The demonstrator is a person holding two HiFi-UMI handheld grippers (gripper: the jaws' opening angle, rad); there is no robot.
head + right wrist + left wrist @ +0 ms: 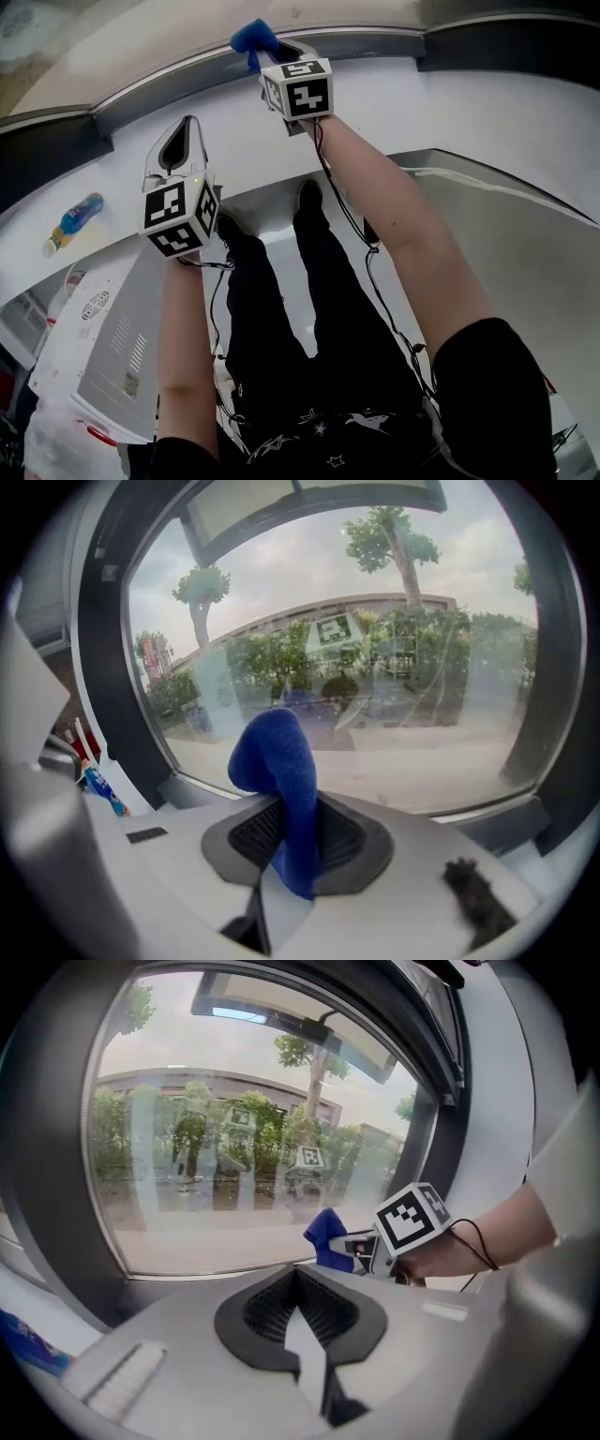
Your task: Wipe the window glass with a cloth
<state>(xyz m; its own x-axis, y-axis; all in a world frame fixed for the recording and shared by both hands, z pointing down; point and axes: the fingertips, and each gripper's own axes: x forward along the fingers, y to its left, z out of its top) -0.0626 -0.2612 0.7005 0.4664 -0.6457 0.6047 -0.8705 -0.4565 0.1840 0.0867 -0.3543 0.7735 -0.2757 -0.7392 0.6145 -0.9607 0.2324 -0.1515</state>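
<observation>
Two notes: our right gripper (pixel 292 808) is pinching the blue cloth (pixel 277 752) near the window glass (pixel 375 677), low by the frame (pixel 492 819); our left gripper (pixel 298 1279) is hanging pressed together, empty. We are risking the cloth slipping out under wiping pressure

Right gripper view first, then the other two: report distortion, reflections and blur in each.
Right gripper view: fisheye curves the window frame; faint reflections lie on the glass; the blue cloth looks sharp. Left gripper view: same curving, black corners, marker-cube reflections in the glass. Head view: the white ledge bows, light is even, no evident motion blur.
</observation>
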